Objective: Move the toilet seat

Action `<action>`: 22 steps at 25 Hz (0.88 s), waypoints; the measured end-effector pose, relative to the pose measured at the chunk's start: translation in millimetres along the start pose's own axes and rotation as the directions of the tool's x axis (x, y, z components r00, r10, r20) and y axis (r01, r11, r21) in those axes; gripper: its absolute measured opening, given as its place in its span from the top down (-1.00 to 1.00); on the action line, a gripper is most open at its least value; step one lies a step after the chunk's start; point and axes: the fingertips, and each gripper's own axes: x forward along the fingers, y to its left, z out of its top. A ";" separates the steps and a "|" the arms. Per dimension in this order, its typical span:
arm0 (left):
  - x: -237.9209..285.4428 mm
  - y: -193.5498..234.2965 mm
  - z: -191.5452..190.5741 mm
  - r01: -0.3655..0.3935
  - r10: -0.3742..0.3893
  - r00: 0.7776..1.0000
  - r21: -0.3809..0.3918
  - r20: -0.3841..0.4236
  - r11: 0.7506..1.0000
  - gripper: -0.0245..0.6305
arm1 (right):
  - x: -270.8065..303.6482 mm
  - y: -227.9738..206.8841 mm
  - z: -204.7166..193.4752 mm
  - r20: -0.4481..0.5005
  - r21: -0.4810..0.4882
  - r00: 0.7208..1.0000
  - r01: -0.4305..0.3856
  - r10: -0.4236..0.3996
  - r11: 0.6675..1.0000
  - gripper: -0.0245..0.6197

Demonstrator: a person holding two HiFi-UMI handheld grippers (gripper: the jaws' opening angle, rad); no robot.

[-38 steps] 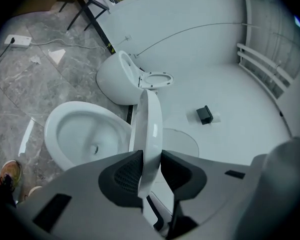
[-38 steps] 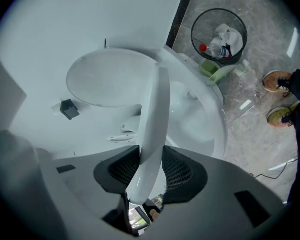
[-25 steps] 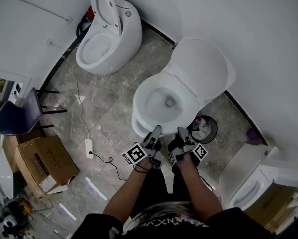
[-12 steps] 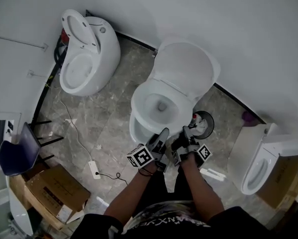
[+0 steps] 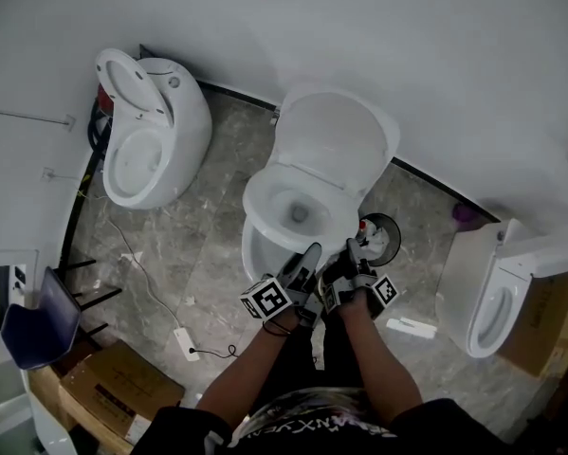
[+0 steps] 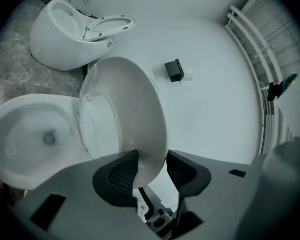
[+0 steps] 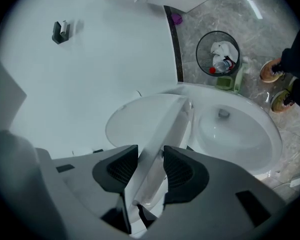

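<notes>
Over the bowl (image 6: 29, 134), a glossy white toilet seat (image 6: 129, 114) (tilted up)

The toilet seat (image 6: 124, 109) and bowl (image 5: 260, 195) look glossy, smooth and white. The floor (image 5: 198, 254) is polished grey veined stone. The box (image 5: 113, 387) is matt brown cardboard.

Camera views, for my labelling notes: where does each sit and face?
Head view: person's head, steeply down onto the white ceramic toilet bowl, forearms, left gripper, right gripper.
Left gripper view: on that gripper, along its jaws, just opening, astride the white oval plastic toilet seat.
Right gripper view: likewise, jaws clamped on the seat.
All three share the bowl.
</notes>
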 end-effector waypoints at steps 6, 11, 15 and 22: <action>25.3 -22.9 11.5 0.019 -0.017 0.999 -0.035 0.039 0.999 0.34 | 9.4 24.5 7.8 0.027 0.024 1.000 -0.011 0.010 1.000 0.43; 46.9 -36.3 21.4 0.019 -0.016 0.998 -0.049 0.066 0.999 0.37 | 21.6 42.4 14.6 0.027 0.046 1.000 -0.009 0.008 0.999 0.43; 65.8 -46.2 28.7 0.008 -0.005 0.998 -0.044 0.060 0.999 0.39 | 31.3 57.1 20.5 0.023 0.052 1.000 -0.002 0.001 0.999 0.43; 98.3 -52.7 38.6 0.006 -0.002 0.997 -0.048 0.074 0.999 0.36 | 50.0 76.5 30.7 0.028 0.068 0.999 -0.033 0.031 0.997 0.44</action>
